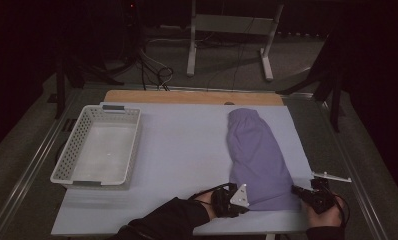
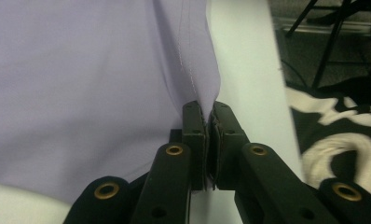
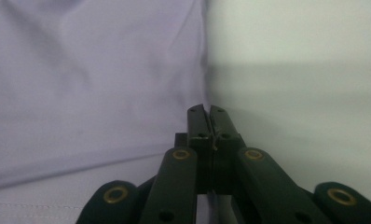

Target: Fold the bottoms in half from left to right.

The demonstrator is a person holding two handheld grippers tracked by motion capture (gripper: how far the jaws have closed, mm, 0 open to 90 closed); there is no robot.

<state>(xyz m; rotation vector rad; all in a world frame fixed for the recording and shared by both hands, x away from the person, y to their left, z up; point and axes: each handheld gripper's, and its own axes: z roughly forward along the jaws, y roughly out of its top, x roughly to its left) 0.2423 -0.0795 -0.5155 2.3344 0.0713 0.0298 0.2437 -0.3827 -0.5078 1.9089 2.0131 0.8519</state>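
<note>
The purple garment point(image 1: 257, 155) lies folded long on the pale blue table cover point(image 1: 182, 150), at about 3 o'clock from the table's centre, its far end toward 12 o'clock. At its near left corner the left gripper point(image 1: 235, 192) has its jaws pressed together on a stitched edge of the cloth point(image 2: 193, 60). At the near right corner, about 5 o'clock, the right gripper point(image 1: 302, 192) also has its jaws pressed together; the cloth point(image 3: 90, 93) reaches under them, but I cannot tell if they pinch it. A white basket point(image 1: 67, 155) stands at 9 o'clock, well apart.
</note>
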